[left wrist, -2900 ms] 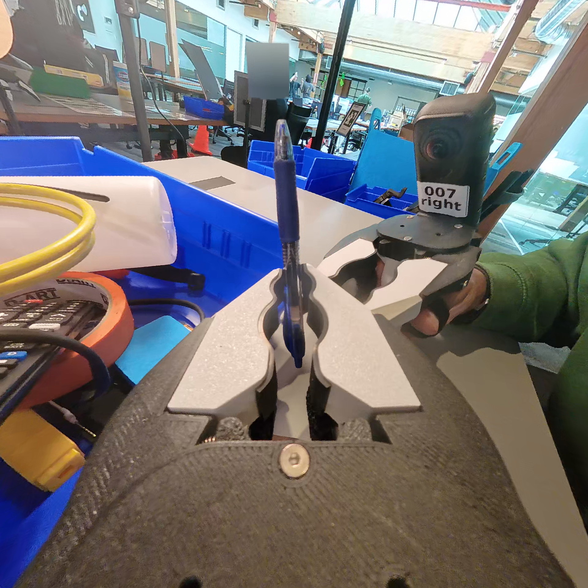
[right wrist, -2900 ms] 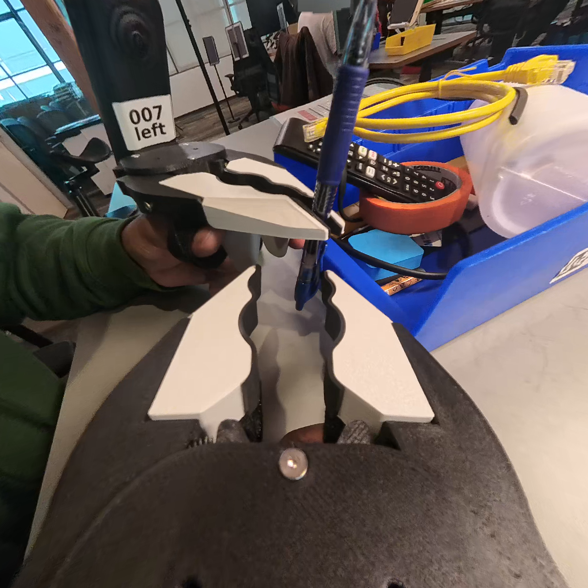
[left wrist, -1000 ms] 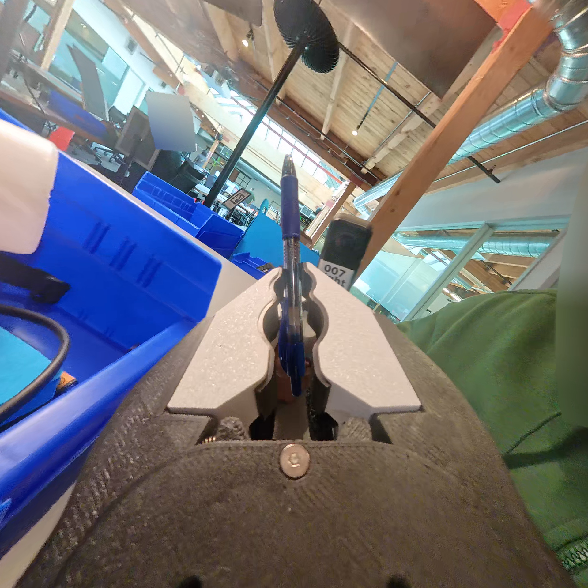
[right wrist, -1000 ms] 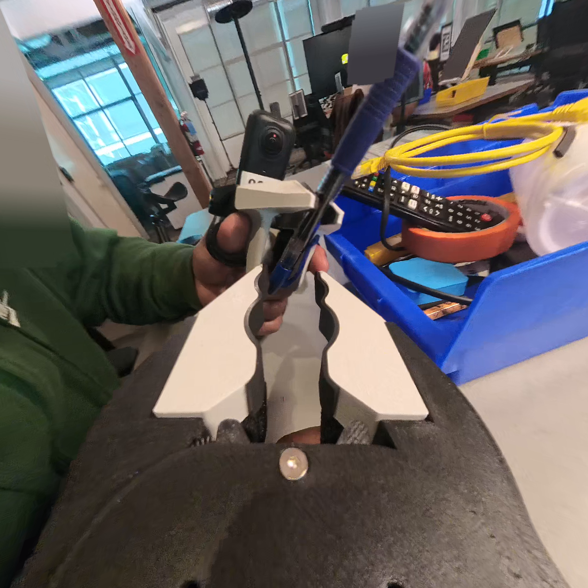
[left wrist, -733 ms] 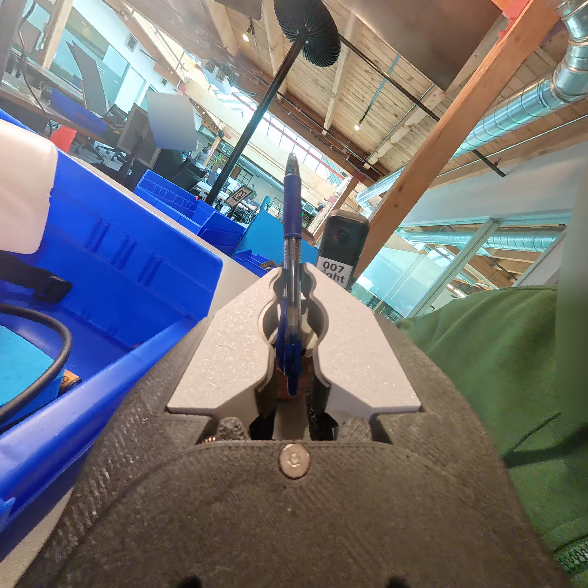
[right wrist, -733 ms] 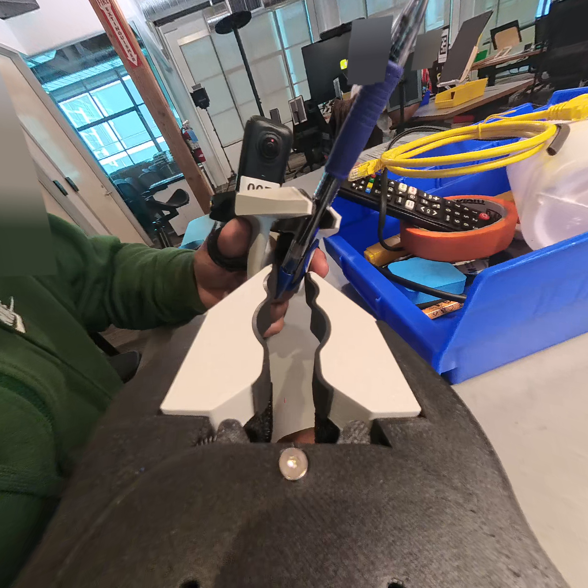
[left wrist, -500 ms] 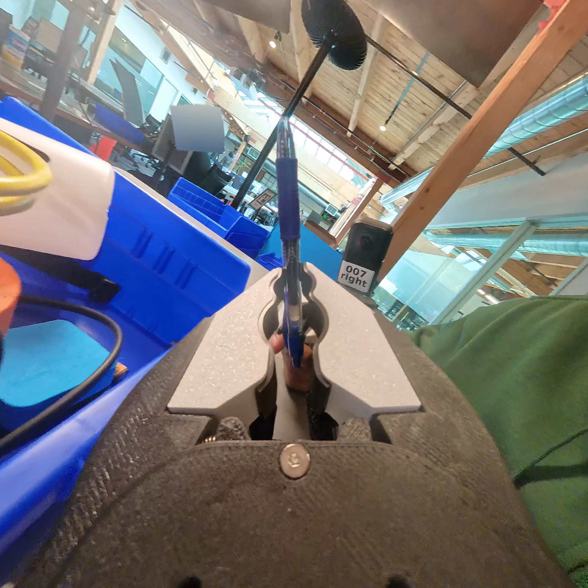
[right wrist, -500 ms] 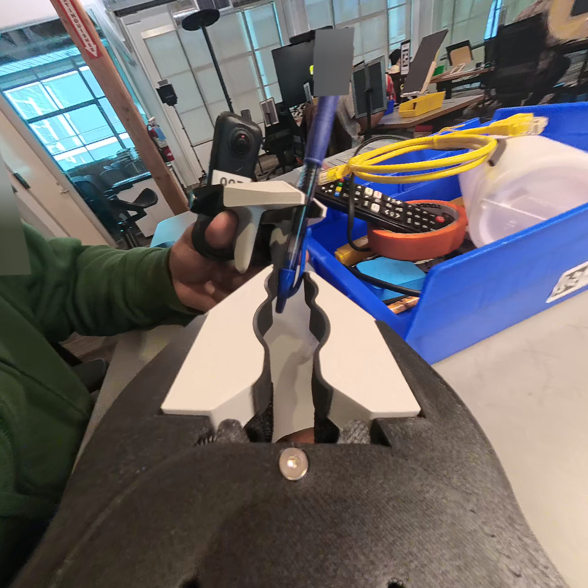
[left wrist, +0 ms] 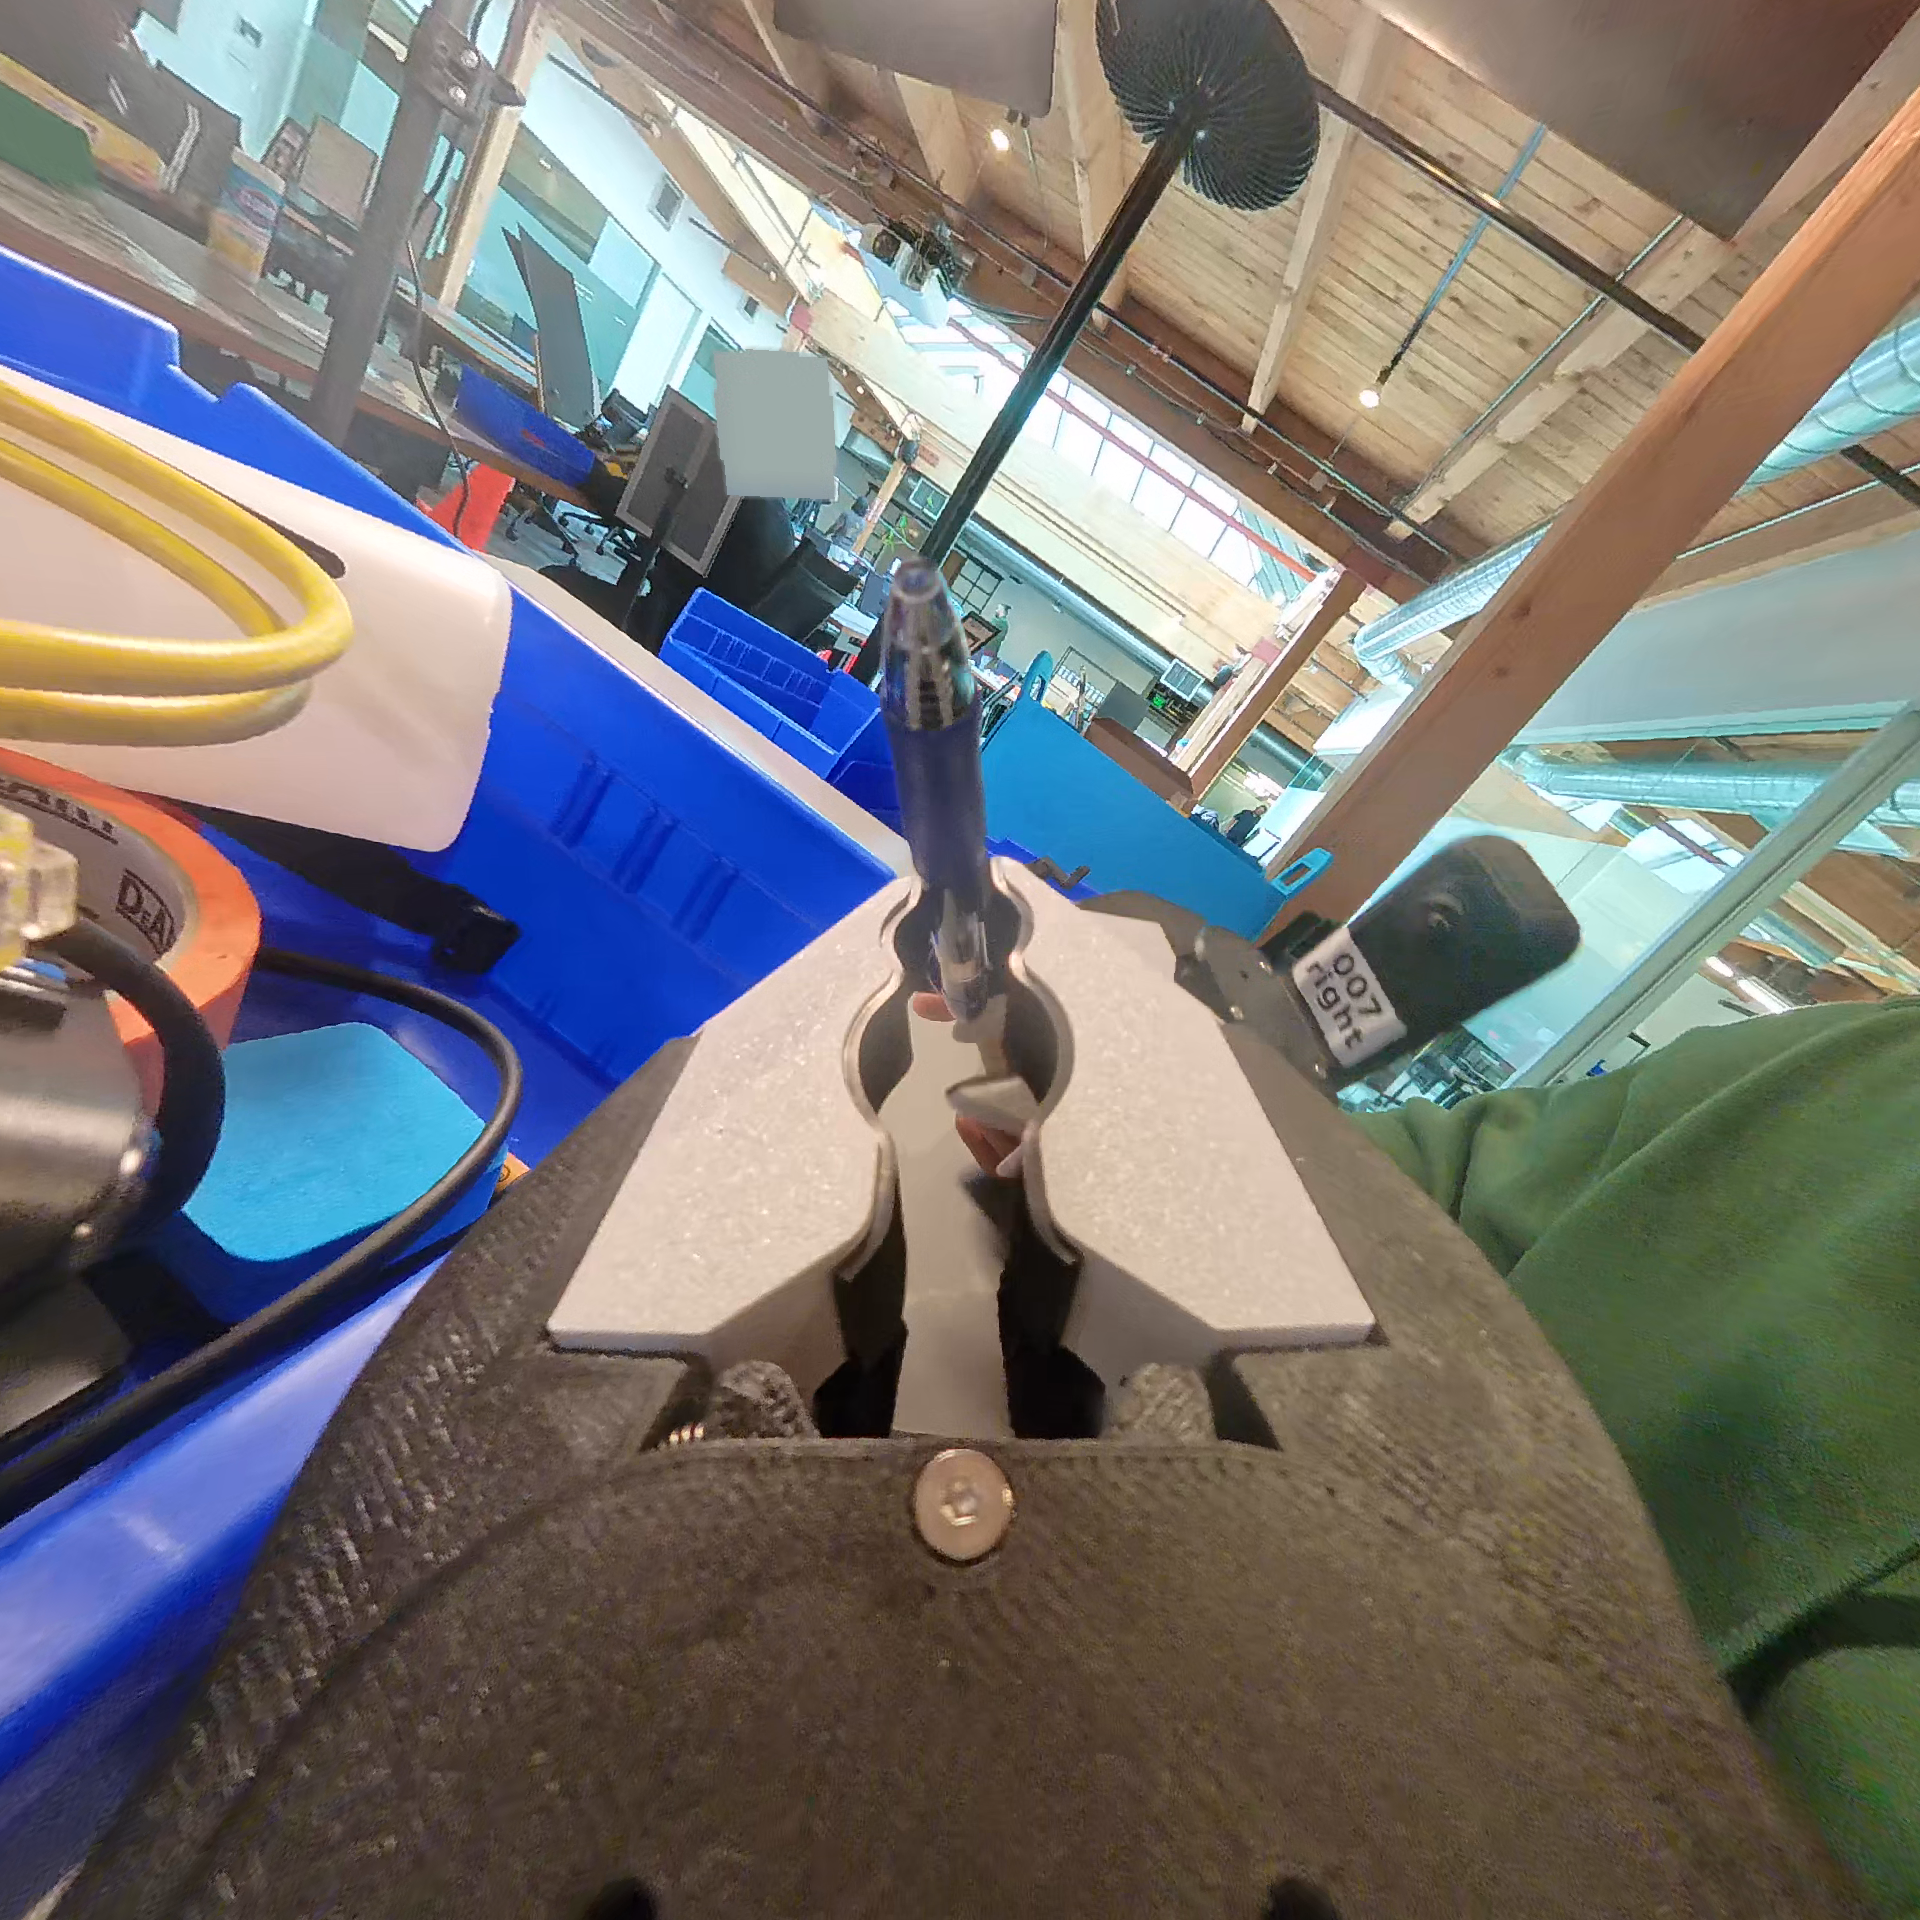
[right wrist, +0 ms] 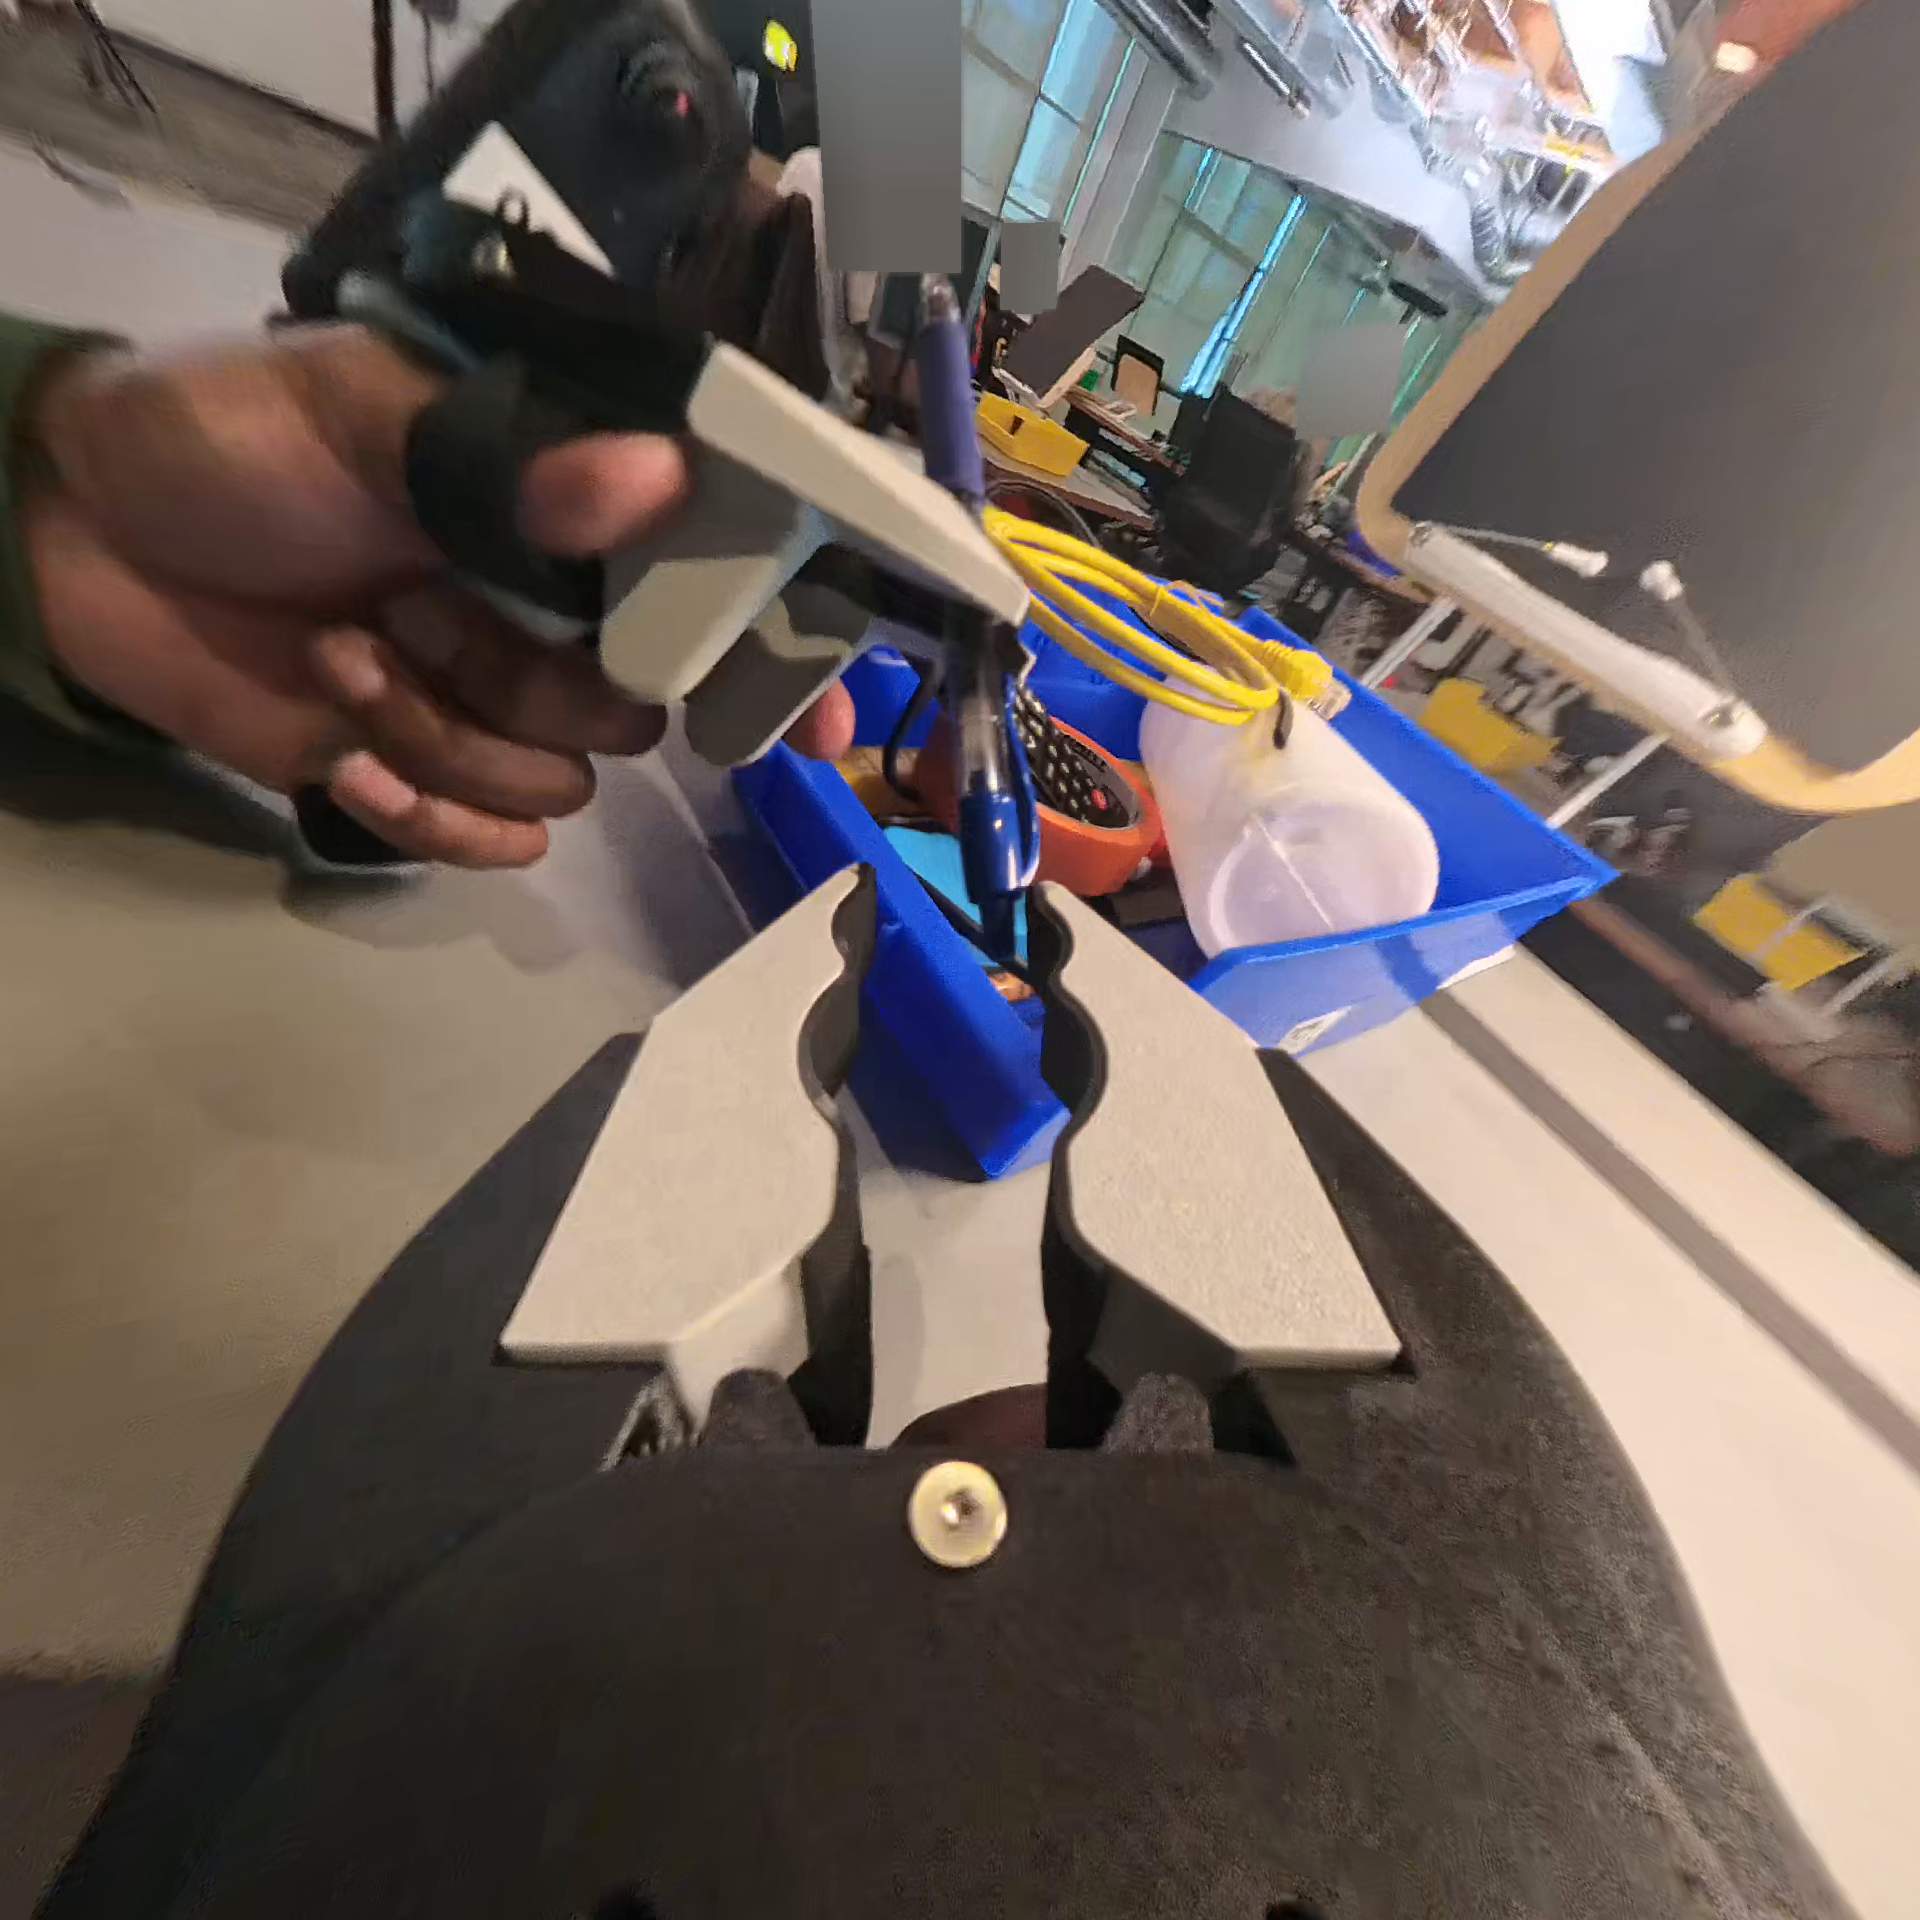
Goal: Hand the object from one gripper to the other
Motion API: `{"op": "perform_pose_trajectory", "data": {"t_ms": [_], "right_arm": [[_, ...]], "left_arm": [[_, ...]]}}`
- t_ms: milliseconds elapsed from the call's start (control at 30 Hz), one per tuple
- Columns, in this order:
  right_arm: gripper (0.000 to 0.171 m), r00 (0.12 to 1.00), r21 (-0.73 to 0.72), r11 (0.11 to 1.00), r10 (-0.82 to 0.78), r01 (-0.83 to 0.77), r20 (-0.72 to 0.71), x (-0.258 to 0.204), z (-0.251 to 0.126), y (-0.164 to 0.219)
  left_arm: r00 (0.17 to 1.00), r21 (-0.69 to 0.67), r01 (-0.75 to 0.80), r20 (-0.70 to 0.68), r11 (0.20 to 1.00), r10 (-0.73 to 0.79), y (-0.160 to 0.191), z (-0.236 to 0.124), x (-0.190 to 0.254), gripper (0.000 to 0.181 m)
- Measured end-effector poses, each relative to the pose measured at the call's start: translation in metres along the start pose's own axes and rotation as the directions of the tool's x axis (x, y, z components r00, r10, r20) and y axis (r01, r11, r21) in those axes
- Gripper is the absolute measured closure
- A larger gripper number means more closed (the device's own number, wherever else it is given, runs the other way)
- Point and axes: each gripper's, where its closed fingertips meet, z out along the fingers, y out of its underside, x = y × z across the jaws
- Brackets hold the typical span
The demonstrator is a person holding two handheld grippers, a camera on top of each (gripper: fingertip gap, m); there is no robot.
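Note:
A blue pen (left wrist: pixel 940 779) stands upright, pinched in the tip notch of my left gripper (left wrist: pixel 956 899), which is shut on it. In the right wrist view the left gripper (right wrist: pixel 935 540) comes in from the upper left in a hand. The pen (right wrist: pixel 992 831) hangs below it over the bin. Its lower end sits between the fingertips of my right gripper (right wrist: pixel 951 899), close to the right finger. The right gripper is open and its fingers do not touch the pen. The right gripper's camera body (left wrist: pixel 1455 945) shows just behind the left fingers.
A blue bin (right wrist: pixel 1351 977) on the grey table (right wrist: pixel 312 1039) holds a white plastic bottle (right wrist: pixel 1278 831), an orange tape roll (right wrist: pixel 1101 842), a yellow cable (right wrist: pixel 1143 613) and a black cable (left wrist: pixel 468 1039). A green sleeve (left wrist: pixel 1662 1247) fills the right of the left wrist view. Spacing between my two grippers at the tips: around 4 centimeters.
The pen now sits nearer the left fingertips and leans a little. The right gripper has swung to face the bin and its fingers stand wider apart around the pen's lower end.

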Motion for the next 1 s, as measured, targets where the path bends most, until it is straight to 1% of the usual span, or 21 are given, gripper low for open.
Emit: {"op": "perform_pose_trajectory", "data": {"t_ms": [67,133,300,367,467,533,633,767,833,900,1000], "right_arm": [[0.133,0.995,-0.023,0.996,-0.092,0.091,-0.046,-0.001,0.002,0.003],[0.129,0.982,-0.035,0.986,-0.167,0.164,-0.087,-0.001,0.002,0.002],[0.130,0.951,-0.037,0.962,-0.274,0.271,-0.145,-0.001,0.001,-0.003],[0.134,0.944,-0.048,0.957,-0.291,0.287,-0.155,0.000,0.000,-0.002],[0.145,0.936,-0.057,0.950,-0.311,0.306,-0.166,0.001,0.000,0.000],[0.157,0.931,-0.062,0.946,-0.324,0.318,-0.169,0.001,0.000,0.000],[0.158,0.924,-0.075,0.939,-0.343,0.335,-0.169,0.001,0.000,0.002],[0.158,0.919,-0.080,0.935,-0.356,0.347,-0.169,0.001,-0.001,0.003],[0.158,0.917,-0.082,0.933,-0.361,0.352,-0.170,0.001,-0.001,0.003],[0.158,0.916,-0.083,0.932,-0.363,0.354,-0.170,0.001,-0.001,0.003],[0.155,0.918,-0.072,0.934,-0.357,0.349,-0.174,0.001,-0.002,0.001]], "left_arm": [[1.000,-0.004,-0.007,-0.002,1.000,0.007,0.000,0.000,0.001,0.171],[1.000,-0.007,-0.004,-0.005,1.000,0.004,0.001,0.001,0.002,0.171],[0.999,-0.053,0.030,-0.029,0.998,-0.031,0.011,0.004,0.004,0.170],[0.999,-0.066,0.033,-0.028,0.997,-0.035,0.016,0.006,0.003,0.171],[0.998,-0.104,0.041,-0.036,0.994,-0.045,0.025,0.009,0.004,0.171],[0.998,-0.124,0.048,-0.039,0.991,-0.053,0.029,0.010,0.004,0.170],[0.998,-0.126,0.055,-0.023,0.990,-0.059,0.029,0.010,0.002,0.170],[0.998,-0.066,0.054,0.023,0.996,-0.052,0.015,0.006,-0.007,0.154],[0.998,-0.044,0.065,0.021,0.997,-0.064,0.009,0.003,-0.008,0.156],[0.998,-0.047,0.060,0.019,0.997,-0.059,0.007,0.001,-0.008,0.169],[0.999,-0.065,0.036,0.013,0.997,-0.035,0.010,0.002,-0.006,0.169]]}}
